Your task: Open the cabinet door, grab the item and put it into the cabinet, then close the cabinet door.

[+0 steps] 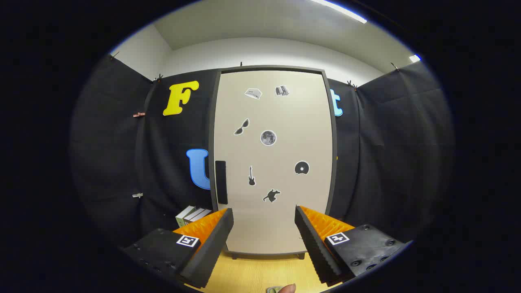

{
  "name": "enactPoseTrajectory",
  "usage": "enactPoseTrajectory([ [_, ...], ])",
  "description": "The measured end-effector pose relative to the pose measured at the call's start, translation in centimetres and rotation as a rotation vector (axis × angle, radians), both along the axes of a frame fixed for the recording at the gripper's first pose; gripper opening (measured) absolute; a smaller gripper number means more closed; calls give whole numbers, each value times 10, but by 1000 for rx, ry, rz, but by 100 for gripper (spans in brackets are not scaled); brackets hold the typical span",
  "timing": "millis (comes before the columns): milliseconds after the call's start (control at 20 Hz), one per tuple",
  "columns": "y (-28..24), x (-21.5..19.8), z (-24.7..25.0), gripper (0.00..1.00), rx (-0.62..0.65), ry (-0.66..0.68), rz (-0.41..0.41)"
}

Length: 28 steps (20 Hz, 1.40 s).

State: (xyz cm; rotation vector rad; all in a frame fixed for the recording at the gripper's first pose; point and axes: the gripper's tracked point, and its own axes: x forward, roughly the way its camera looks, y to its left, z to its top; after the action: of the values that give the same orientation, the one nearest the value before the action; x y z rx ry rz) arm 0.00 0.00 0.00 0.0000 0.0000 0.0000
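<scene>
Gripper (263, 228) fingers stand spread apart and grasp nothing, squared to the closed cabinet door (272, 162) so its dark handle (220, 182) (near the left edge) is reachable, while the books (191, 215) wait beside the cabinet.

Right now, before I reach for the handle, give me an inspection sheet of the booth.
Surface: light wooden tabletop, bare ahead of the fingers.
Job's things: cabinet upright, door shut; dark handle on the door's left edge; stickers on the door.
Clutter: books beside the cabinet's left foot; small object at the near table edge, too cut off to identify.
Grippers: hand-held gripper open, fingers apart, holding nothing, short of the door.
Cables: nothing seen.
Surroundings: black cloth wall, clips along its top, ceiling light.
</scene>
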Motion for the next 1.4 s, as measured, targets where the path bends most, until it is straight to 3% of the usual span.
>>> enactPoseTrajectory([
  [1400, 26, -12, 14, 97, 6, -22, 6],
])
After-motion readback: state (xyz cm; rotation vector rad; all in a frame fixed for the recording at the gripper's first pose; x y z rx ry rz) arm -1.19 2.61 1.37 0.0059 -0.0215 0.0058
